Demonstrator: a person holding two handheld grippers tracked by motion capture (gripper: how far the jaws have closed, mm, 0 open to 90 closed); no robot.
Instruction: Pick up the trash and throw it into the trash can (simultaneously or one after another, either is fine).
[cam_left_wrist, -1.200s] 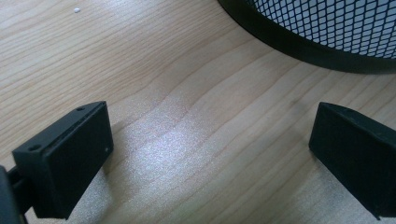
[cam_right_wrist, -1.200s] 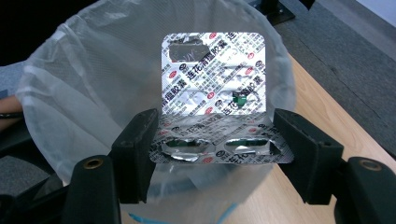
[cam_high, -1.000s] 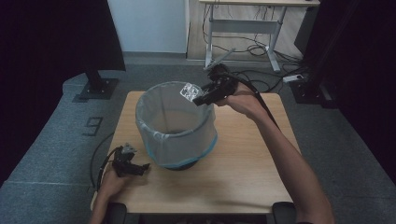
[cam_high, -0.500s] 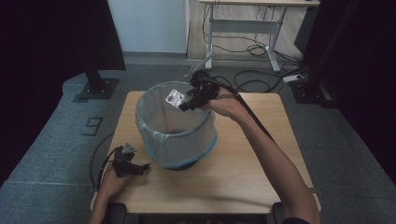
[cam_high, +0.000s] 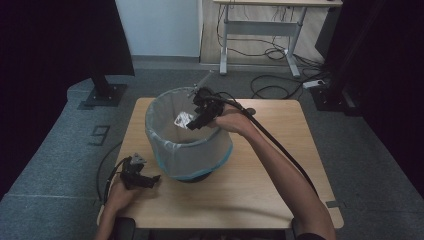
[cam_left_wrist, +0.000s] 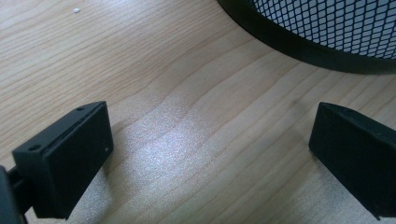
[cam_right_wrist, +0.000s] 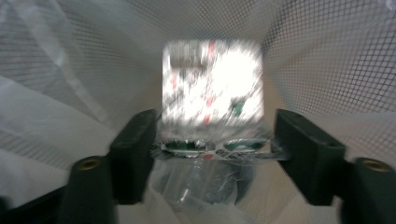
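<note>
Wrapper (cam_right_wrist: 212, 88) flat-on over bin (cam_high: 165, 145); right gripper (cam_right_wrist: 215, 149) fingers just opening, left gripper (cam_left_wrist: 210, 154) fingers released.

The right claw (cam_high: 196, 120) has come in from above the far rim of the mesh bin (cam_high: 165, 145) and dropped, so it now hangs inside the mouth of the liner. The shiny printed packet (cam_high: 183, 119) has travelled with it, from over the rim to down within the bin. The jaws have just been opening; in the right gripper view the blurred packet (cam_right_wrist: 212, 91) sits between them, no longer pinched tight.
</note>
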